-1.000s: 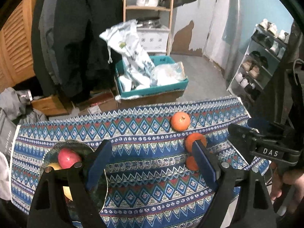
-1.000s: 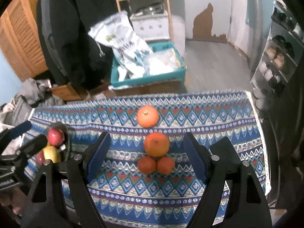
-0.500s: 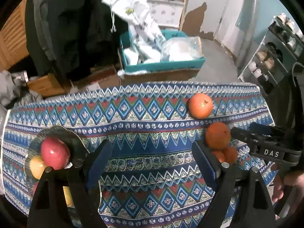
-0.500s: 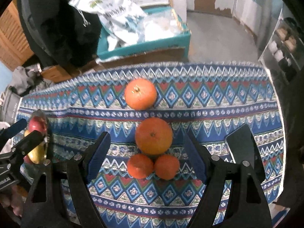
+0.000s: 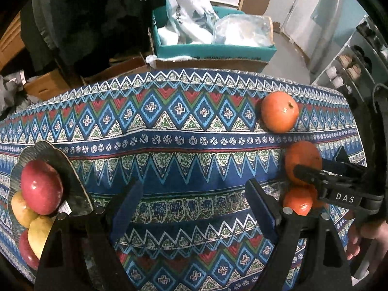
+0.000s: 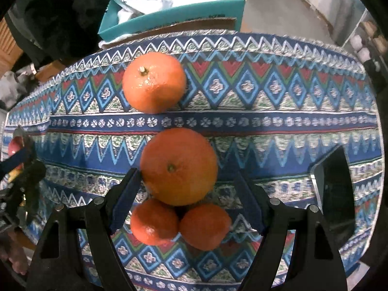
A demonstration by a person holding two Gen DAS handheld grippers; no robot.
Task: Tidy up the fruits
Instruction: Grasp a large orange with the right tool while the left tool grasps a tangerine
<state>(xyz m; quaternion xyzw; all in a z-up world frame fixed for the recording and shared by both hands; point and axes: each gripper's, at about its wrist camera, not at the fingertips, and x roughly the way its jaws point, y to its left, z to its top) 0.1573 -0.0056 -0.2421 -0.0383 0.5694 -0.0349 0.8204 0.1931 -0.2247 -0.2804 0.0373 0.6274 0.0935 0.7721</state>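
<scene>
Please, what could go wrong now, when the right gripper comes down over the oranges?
1. The open right gripper straddles the big round orange, which touches two small oranges; closing may push them and make them roll.
2. A dark flat phone lies to the right and could be bumped.
3. The dark scalloped plate already holds apples; added fruit might roll off.

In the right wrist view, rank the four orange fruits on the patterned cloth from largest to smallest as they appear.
1. The big round orange in the middle.
2. The far orange with the stem nub.
3. The two small near oranges, left and right: they look alike, so no ranking. Nearness to the camera inflates them.
</scene>
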